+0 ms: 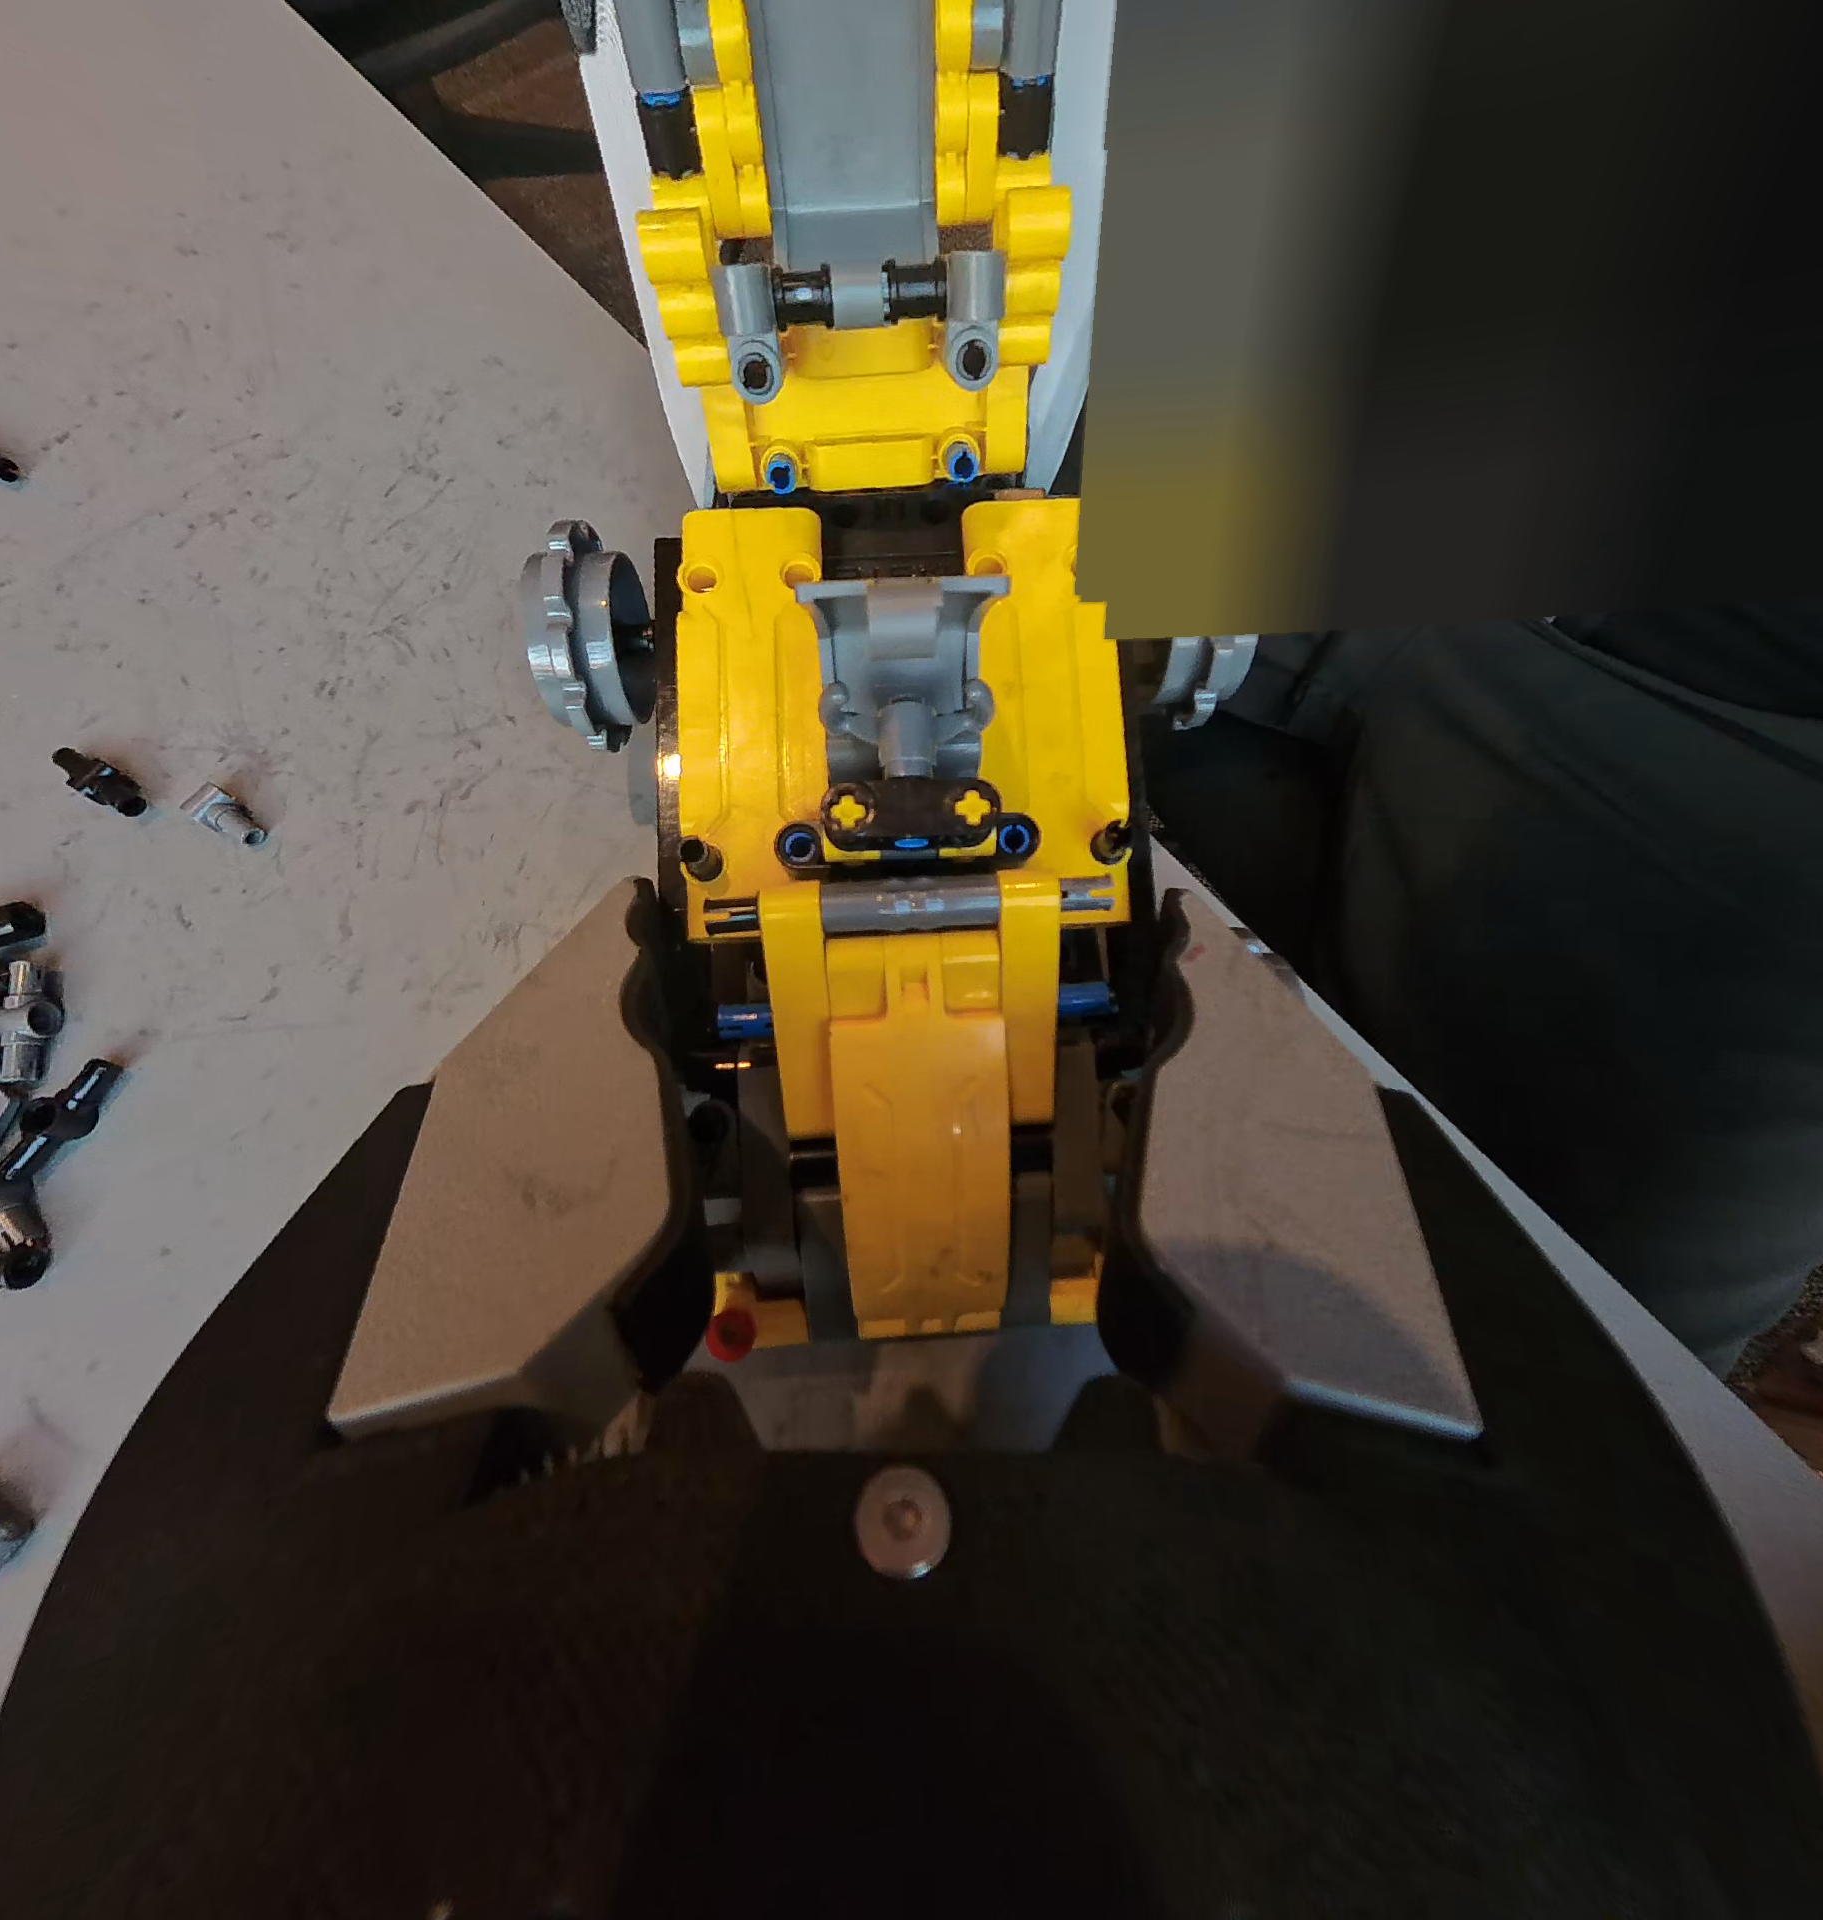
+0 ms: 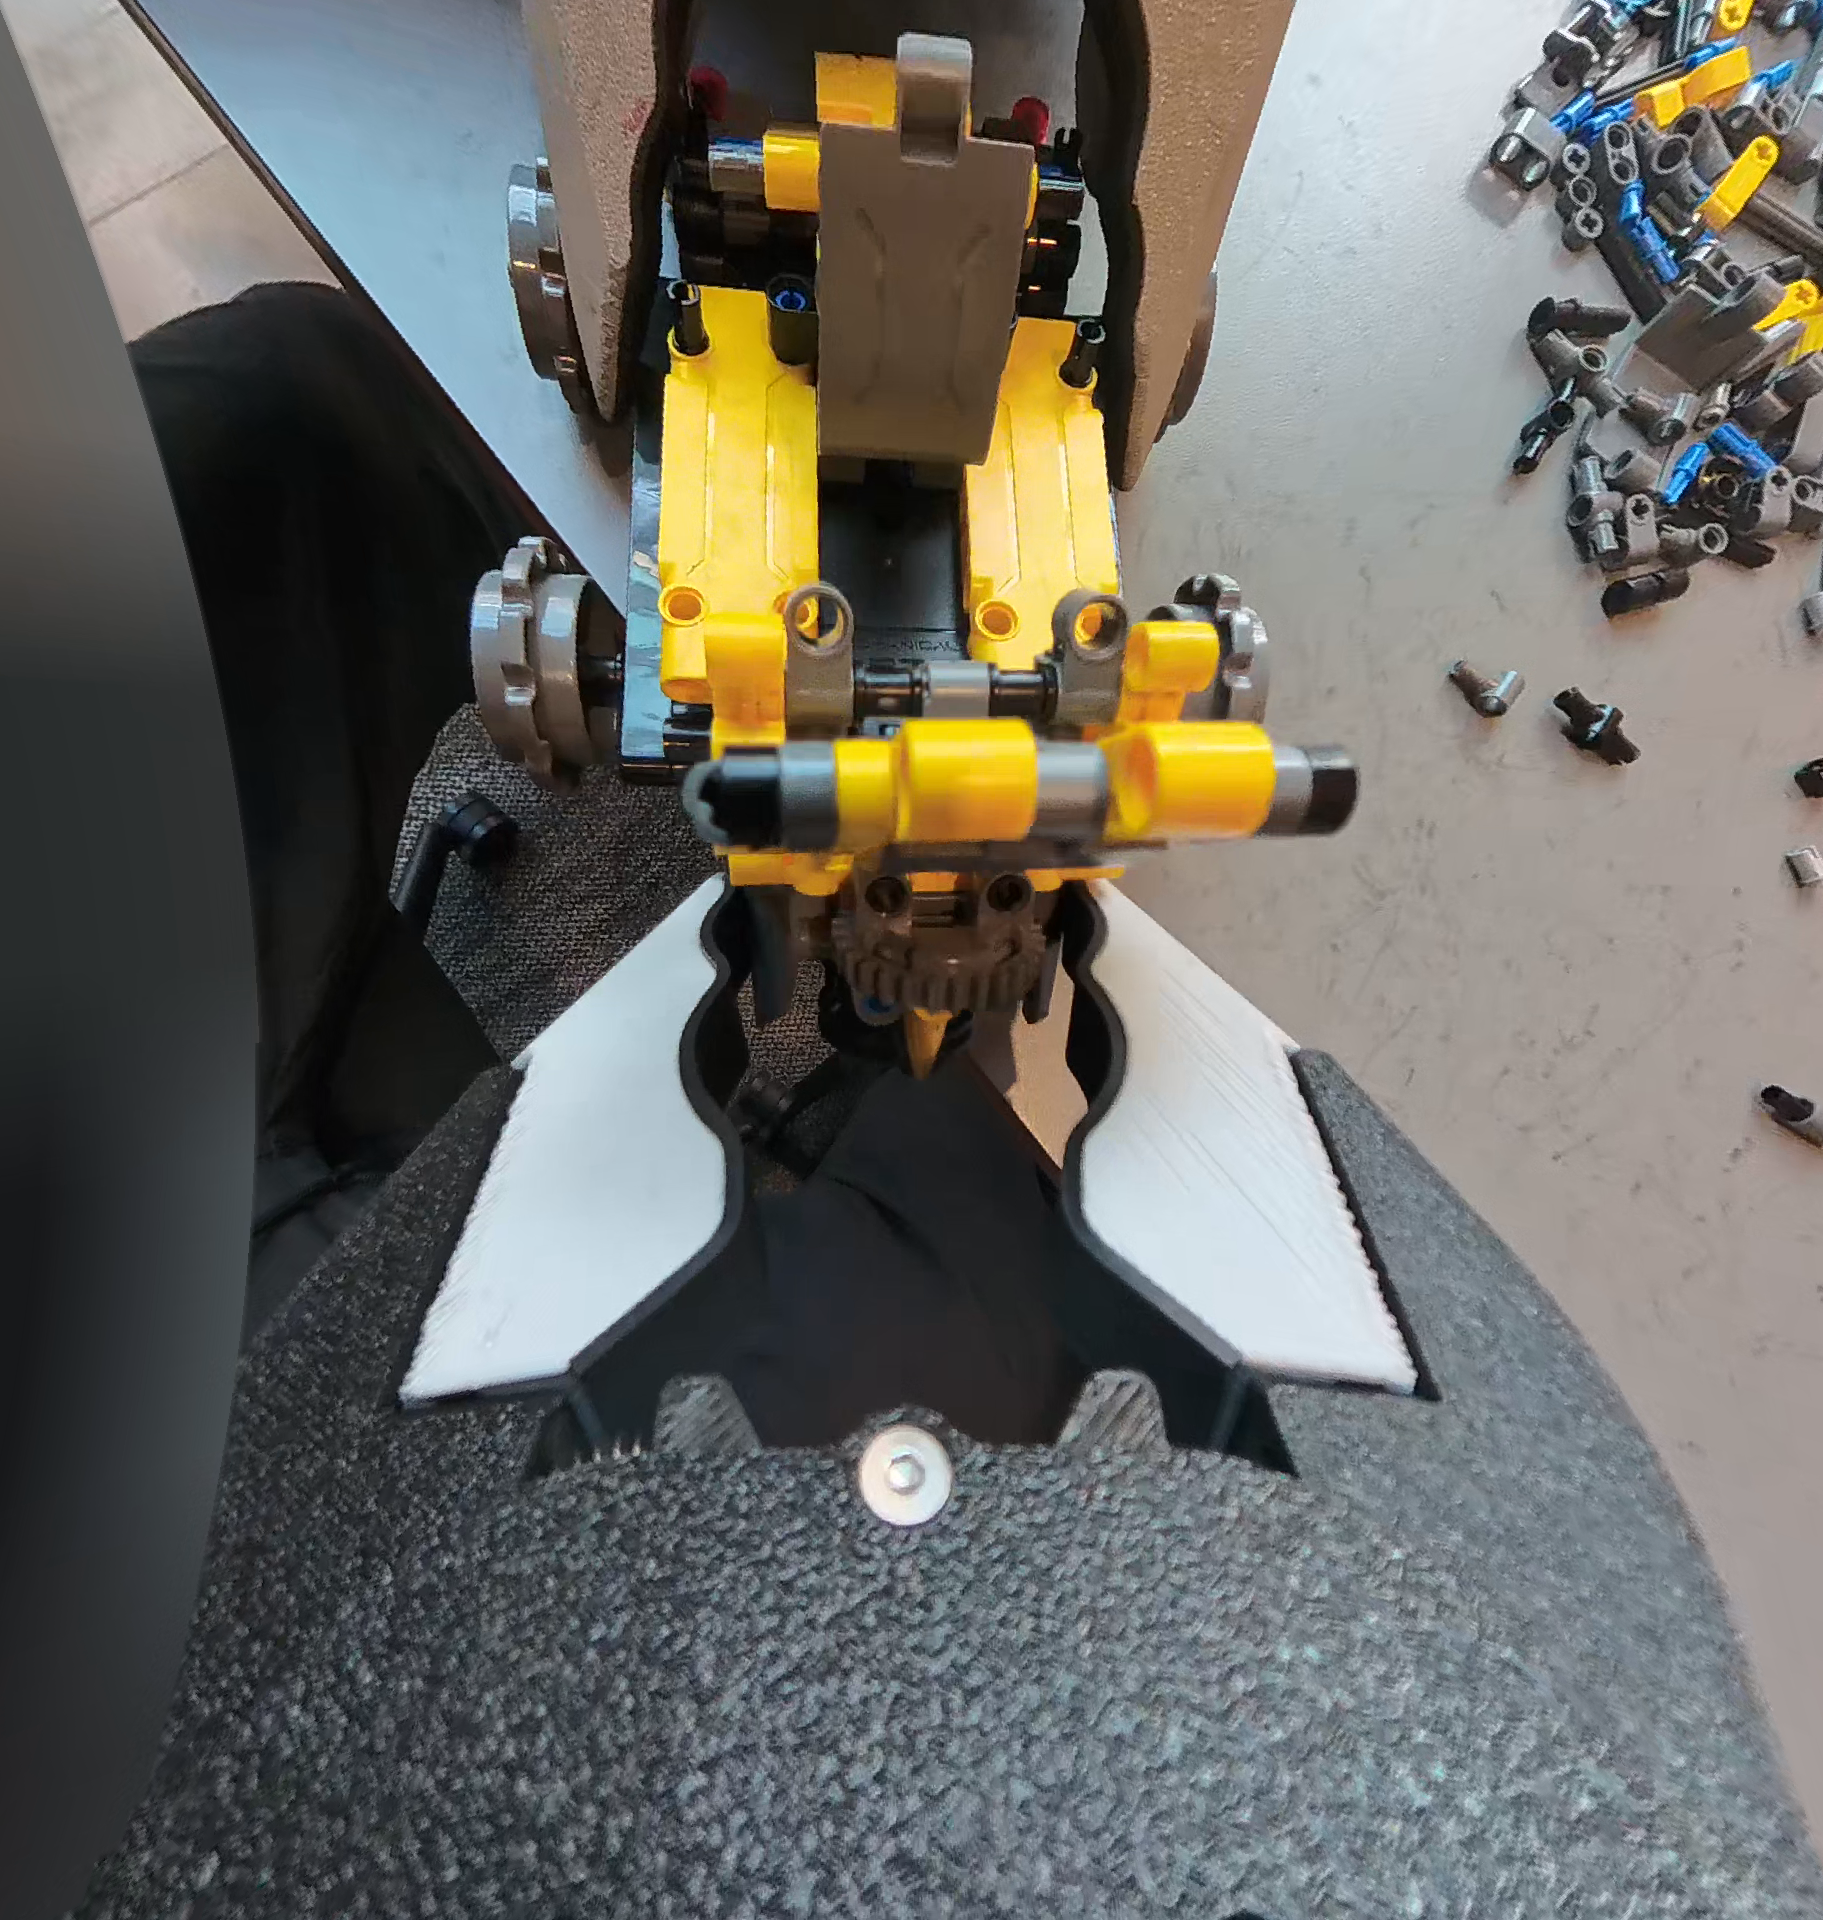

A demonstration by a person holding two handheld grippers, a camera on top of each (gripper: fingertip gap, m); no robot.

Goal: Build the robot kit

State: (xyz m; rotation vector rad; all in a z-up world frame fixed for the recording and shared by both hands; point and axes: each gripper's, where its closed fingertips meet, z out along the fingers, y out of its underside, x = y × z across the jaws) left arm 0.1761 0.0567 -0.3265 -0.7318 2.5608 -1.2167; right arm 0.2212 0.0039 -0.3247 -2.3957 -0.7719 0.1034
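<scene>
Where both tongs clamp, model sides hide.

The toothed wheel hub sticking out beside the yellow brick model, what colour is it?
Grey toothed wheel hub, with a darker hollow centre; clearest in the left wrist view.

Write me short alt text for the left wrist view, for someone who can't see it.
A yellow and grey toy brick vehicle model is clamped at its near end between the left gripper's grey fingers, above a pale speckled table. Small grey and black loose pieces lie scattered at left, and white fingers flank the model's far end.
</scene>
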